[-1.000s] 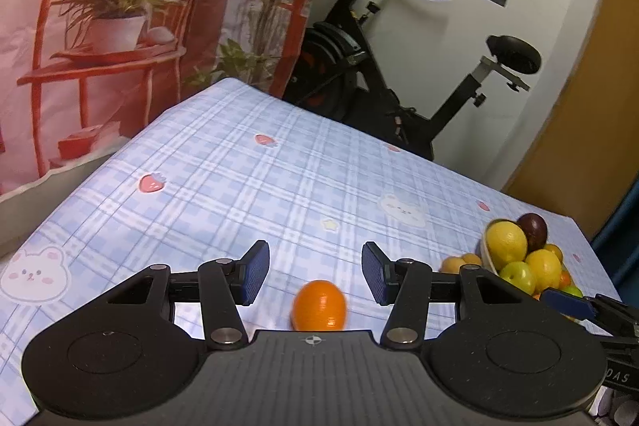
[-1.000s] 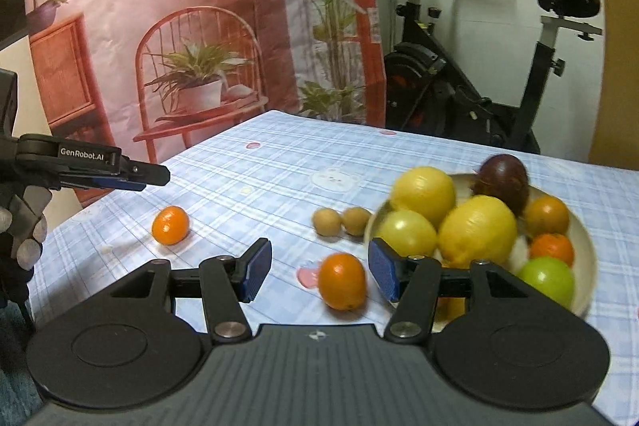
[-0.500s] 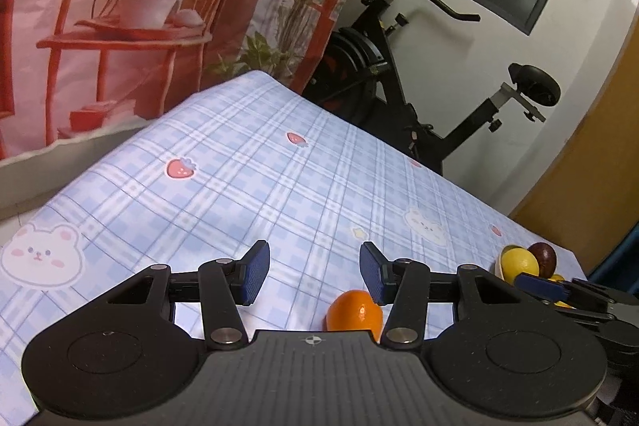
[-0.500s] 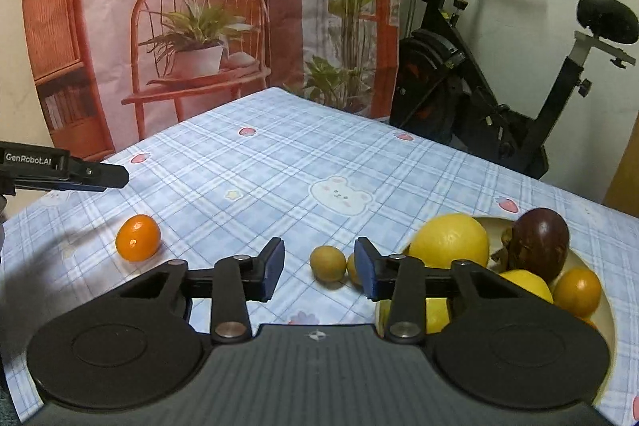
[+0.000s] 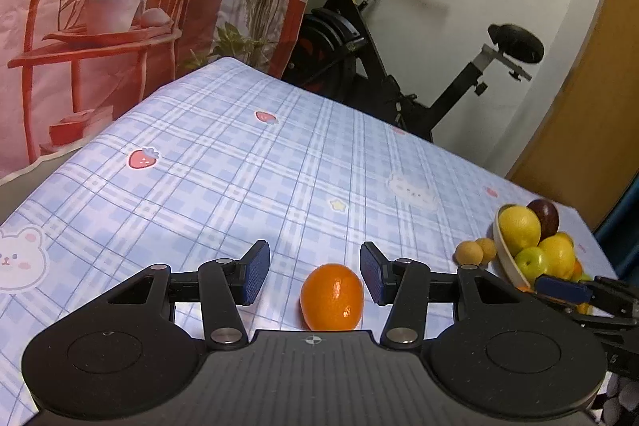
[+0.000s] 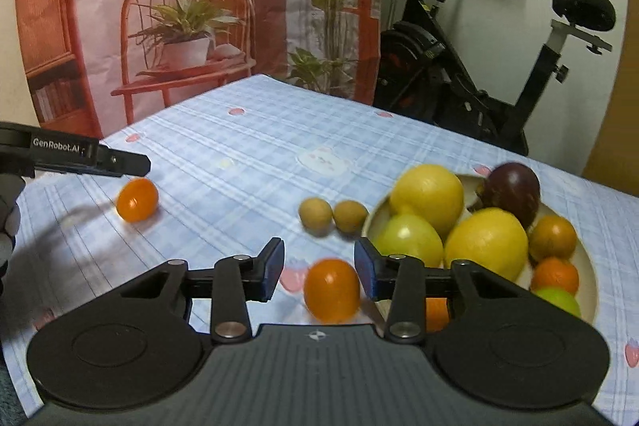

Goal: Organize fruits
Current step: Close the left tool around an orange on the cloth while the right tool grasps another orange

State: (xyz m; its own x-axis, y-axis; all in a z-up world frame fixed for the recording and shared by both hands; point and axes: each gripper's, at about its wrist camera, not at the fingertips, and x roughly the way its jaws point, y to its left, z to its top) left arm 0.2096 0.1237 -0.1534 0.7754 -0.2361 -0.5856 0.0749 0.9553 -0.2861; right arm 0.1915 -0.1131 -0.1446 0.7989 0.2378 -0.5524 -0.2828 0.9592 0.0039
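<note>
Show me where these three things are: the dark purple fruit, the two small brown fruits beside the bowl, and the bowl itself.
dark purple fruit (image 6: 513, 192), right wrist view, its front.
small brown fruits (image 6: 315, 215), right wrist view, middle of the left one.
bowl (image 5: 504, 254), left wrist view, outer wall.

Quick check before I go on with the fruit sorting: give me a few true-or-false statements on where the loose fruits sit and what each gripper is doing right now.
1. The left gripper has an orange fruit between its fingers, lying on the tablecloth. True; the pads do not press it.
2. The right gripper is clamped on a lemon. False: a small orange fruit lies between its open fingers.
3. Two small tan fruits lie on the cloth beside the bowl. True.
4. The bowl is empty. False: it holds yellow, green, orange and dark purple fruits.
5. The dark purple fruit lies loose on the cloth. False: it sits in the bowl.
</note>
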